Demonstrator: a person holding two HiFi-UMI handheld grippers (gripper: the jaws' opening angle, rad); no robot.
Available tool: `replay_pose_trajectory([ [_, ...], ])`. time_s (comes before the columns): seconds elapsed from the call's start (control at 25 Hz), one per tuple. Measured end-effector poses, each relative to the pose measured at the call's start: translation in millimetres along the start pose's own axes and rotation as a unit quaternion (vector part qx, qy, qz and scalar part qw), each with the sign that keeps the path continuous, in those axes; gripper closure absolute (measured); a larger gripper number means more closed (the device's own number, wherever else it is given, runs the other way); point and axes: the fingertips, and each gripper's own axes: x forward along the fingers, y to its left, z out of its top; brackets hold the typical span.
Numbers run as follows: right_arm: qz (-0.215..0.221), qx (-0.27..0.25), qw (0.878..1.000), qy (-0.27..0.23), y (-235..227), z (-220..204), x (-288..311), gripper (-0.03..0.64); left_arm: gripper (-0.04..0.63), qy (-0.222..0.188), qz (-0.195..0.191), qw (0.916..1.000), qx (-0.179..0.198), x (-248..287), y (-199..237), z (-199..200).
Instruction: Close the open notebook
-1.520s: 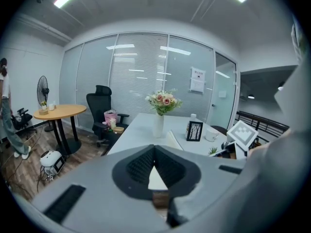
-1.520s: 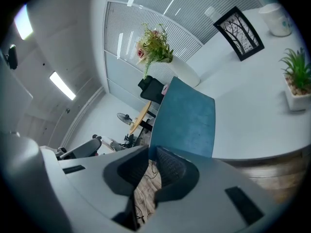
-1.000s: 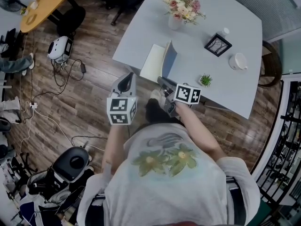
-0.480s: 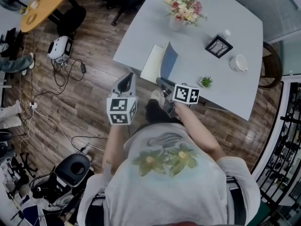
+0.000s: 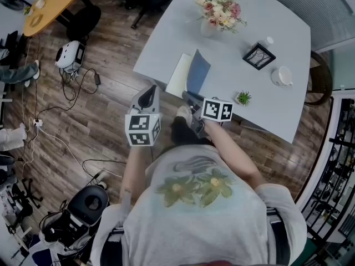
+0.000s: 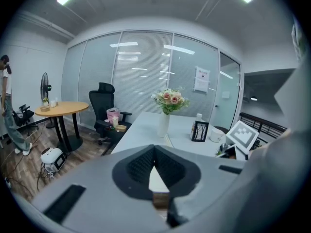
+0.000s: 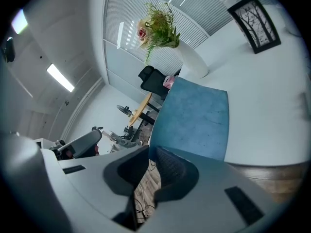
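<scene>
The right tool (image 7: pixel 148 149) pinches the blue cover (image 7: pixel 192 118) of the notebook (image 5: pixel 178 73), which stands tilted over the table (image 5: pixel 266 93); the left tool (image 6: pixel 154 149) is closed and empty.

The thin notebook (image 5: pixel 190 75) lies open at the surface's (image 5: pixel 266 101) near edge, white page (image 5: pixel 178 74) flat. Its blue cover (image 7: pixel 194 120) stands nearly upright, pinched in the right tool (image 7: pixel 149 152).

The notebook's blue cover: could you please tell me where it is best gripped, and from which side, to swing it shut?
Grip the blue cover at its near free edge, coming from the table's near side. It stands raised off the white page, hinged at the spine, so that thin edge is exposed and likely gives leverage. The right hand-held gripper pinches it there.
</scene>
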Motion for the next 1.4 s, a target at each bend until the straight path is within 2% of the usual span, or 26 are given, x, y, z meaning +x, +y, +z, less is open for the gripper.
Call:
replay_pose_trajectory([
  [1.4, -0.024, -0.013, 0.998, 0.057, -10, -12, 49, 0.557, 0.592, 0.014, -0.004, 0.9997, -0.017, 20, 22, -6],
])
